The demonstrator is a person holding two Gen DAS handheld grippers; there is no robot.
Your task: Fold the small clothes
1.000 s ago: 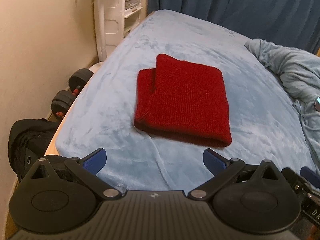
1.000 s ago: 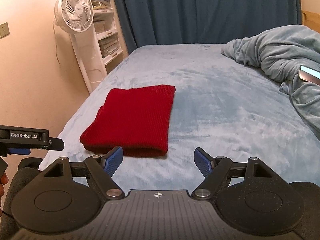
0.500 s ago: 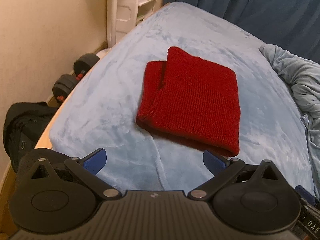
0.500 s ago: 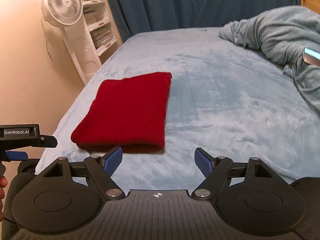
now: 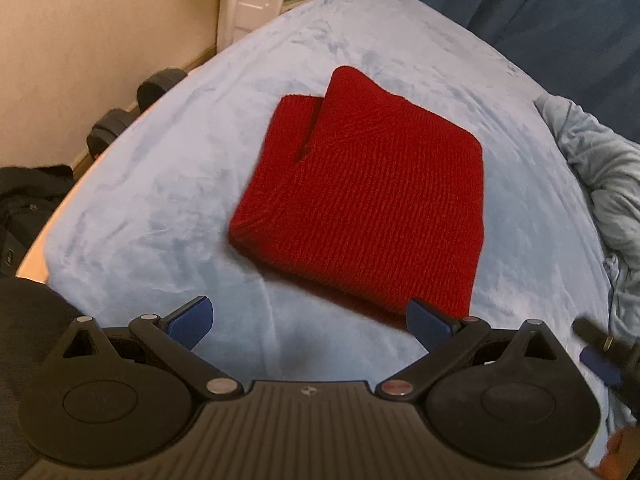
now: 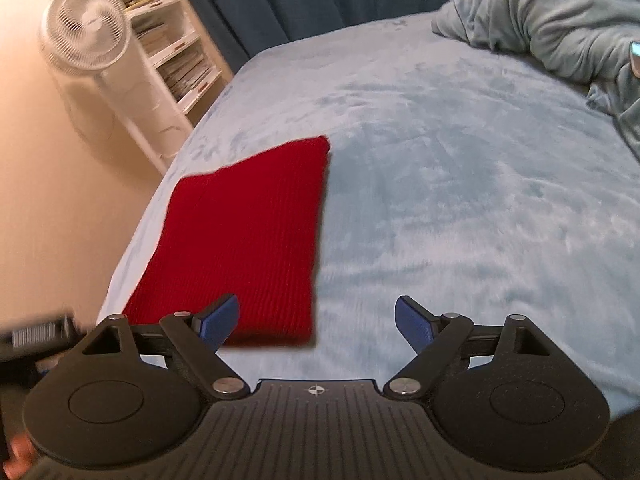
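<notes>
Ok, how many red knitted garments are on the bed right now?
1. A single folded red knitted garment lies flat on the light blue fleece bed cover, toward its left edge. The crumpled grey-blue blanket on the right could hide others.

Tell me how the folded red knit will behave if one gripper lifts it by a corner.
The red knit looks soft and floppy, so it would probably sag. Its layers lie loose, one flap offset at the far edge, so the fold would likely open. On the plush bed cover it would probably drag rather than slide.
</notes>
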